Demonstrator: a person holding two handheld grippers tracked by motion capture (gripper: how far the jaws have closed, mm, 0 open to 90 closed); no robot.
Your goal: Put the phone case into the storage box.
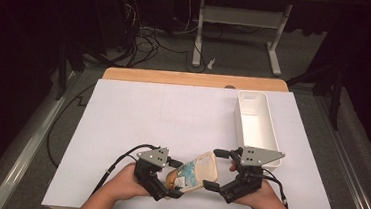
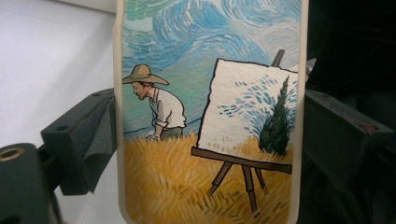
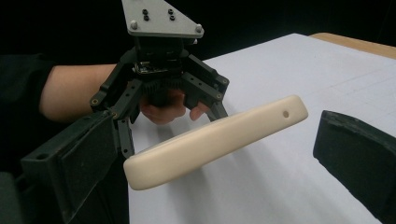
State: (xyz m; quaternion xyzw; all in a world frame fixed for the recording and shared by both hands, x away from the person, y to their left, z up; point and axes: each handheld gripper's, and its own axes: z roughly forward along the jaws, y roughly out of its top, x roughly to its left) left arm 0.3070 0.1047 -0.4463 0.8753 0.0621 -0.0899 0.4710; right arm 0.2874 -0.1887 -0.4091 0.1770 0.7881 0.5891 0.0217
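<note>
A cream phone case (image 1: 194, 172) with a painted field, a man in a straw hat and an easel on its back hangs just above the white table near the front edge. My left gripper (image 1: 169, 184) is shut on its lower end; in the left gripper view both pads (image 2: 100, 140) press the case's (image 2: 210, 140) long edges. My right gripper (image 1: 212, 168) stands open around the case's other end. In the right gripper view the case's cream rim (image 3: 215, 140) runs between the wide jaws without touching either one.
A long white bin (image 1: 271, 136) stands at the right, just beyond my right gripper. White paper (image 1: 162, 117) covers the table, with a wooden edge (image 1: 195, 79) at the back. Floor cables and a desk frame lie beyond.
</note>
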